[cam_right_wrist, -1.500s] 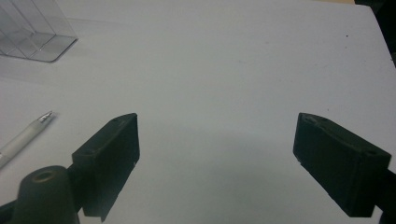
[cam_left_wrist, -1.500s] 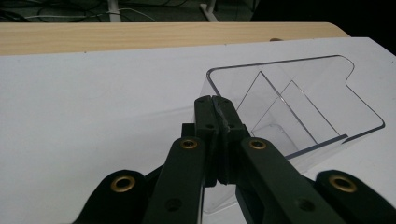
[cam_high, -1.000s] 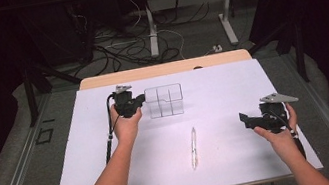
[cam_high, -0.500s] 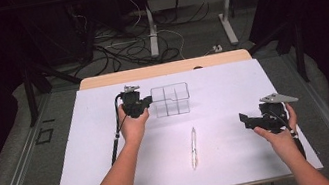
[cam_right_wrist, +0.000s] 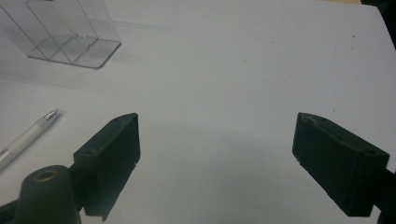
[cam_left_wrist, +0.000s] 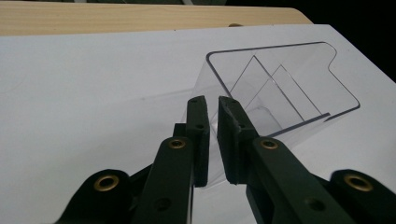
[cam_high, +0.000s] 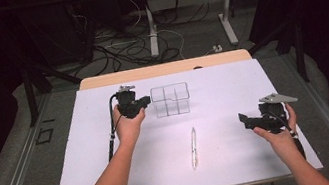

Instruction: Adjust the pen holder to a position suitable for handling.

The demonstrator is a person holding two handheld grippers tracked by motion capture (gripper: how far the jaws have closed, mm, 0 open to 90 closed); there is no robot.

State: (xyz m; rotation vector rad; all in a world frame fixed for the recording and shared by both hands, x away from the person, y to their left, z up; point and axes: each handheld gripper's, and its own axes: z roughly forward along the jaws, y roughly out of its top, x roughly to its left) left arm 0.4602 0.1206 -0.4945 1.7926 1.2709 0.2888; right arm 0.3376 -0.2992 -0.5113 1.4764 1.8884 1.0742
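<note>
A clear plastic organizer (cam_high: 170, 100) with inner dividers stands on the white sheet (cam_high: 232, 86) at the back middle. My left gripper (cam_high: 146, 100) is at its left wall. In the left gripper view the jaws (cam_left_wrist: 212, 106) are closed to a thin slit on the near wall of the organizer (cam_left_wrist: 280, 88). A white pen (cam_high: 193, 147) lies lengthwise in front of the organizer, untouched. My right gripper (cam_high: 243, 121) hovers at the right of the sheet, open and holding nothing (cam_right_wrist: 217, 154). In its view the pen tip (cam_right_wrist: 32, 130) lies at the left and the organizer (cam_right_wrist: 70, 37) at the upper left.
The sheet covers most of a wooden table, whose far edge (cam_high: 163, 69) shows behind it. Black cables trail from both grippers. Beyond the table are floor cables and desk legs (cam_high: 152, 28).
My left gripper has moved right up to the organizer's left wall, and the organizer has shifted slightly to the right. The right gripper and the pen have stayed put.
</note>
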